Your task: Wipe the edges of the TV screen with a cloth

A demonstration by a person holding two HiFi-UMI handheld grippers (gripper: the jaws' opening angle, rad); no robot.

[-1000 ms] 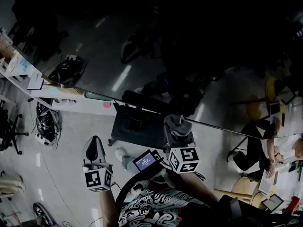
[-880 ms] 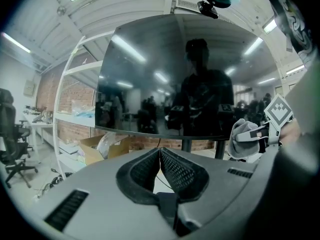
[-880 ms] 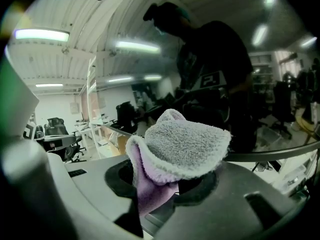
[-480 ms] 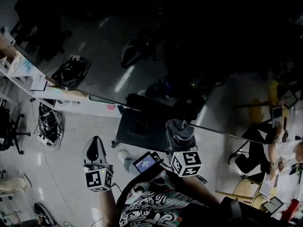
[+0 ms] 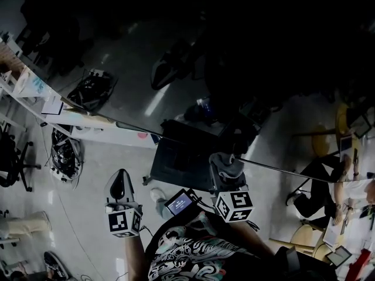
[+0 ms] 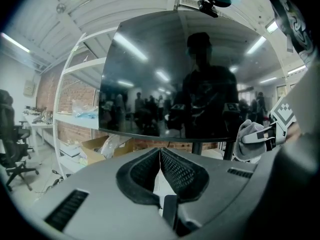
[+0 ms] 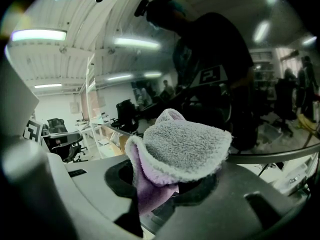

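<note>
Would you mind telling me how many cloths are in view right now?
1: a grey cloth gripped by the right gripper, by the TV screen's lower edge; the dim head view could hide others.

Cloth (image 7: 181, 145) covers fingers of right gripper (image 7: 172, 176); TV screen (image 5: 246, 92) cut off at head view's top

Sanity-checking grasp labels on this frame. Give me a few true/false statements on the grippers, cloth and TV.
1. The right gripper is shut on a grey cloth. True.
2. The left gripper's fingers are apart. False: they are pressed together, with nothing between them.
3. The cloth is at the TV screen's bottom edge. True.
4. The left gripper touches the screen. False: it is clear of it, pointing at it.
5. The screen shows a picture. False: it is dark, with only reflections.
</note>
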